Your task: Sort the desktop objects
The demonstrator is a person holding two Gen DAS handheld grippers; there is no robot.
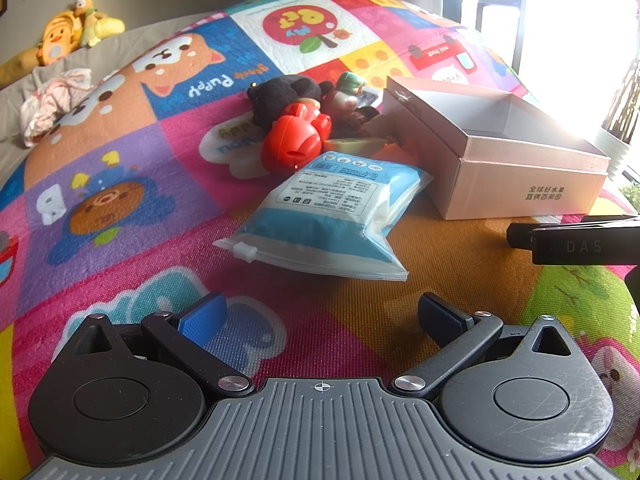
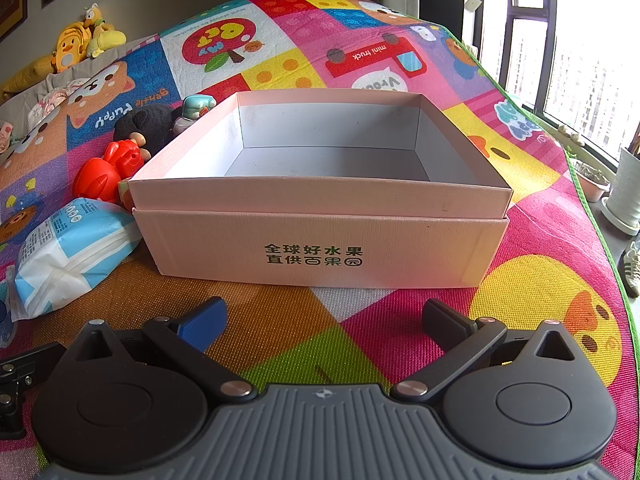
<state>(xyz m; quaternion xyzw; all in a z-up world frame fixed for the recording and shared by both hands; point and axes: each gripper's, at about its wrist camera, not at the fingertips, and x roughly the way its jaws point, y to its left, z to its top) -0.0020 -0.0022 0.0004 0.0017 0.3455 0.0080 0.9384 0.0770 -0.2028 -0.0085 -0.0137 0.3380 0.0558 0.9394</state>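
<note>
A pink cardboard box with green print stands open and empty on the colourful play mat; it also shows at the right in the left wrist view as the box. Left of it lies a blue and white plastic packet, seen too as the packet. Behind the packet a red plastic toy, a black plush toy and a small figurine are piled together. My left gripper hovers open just short of the packet. My right gripper hovers open in front of the box.
Yellow plush toys and crumpled cloth lie on a grey sofa at the far left. A window with plant pots runs along the right. The other gripper's black body pokes in at the right of the left wrist view.
</note>
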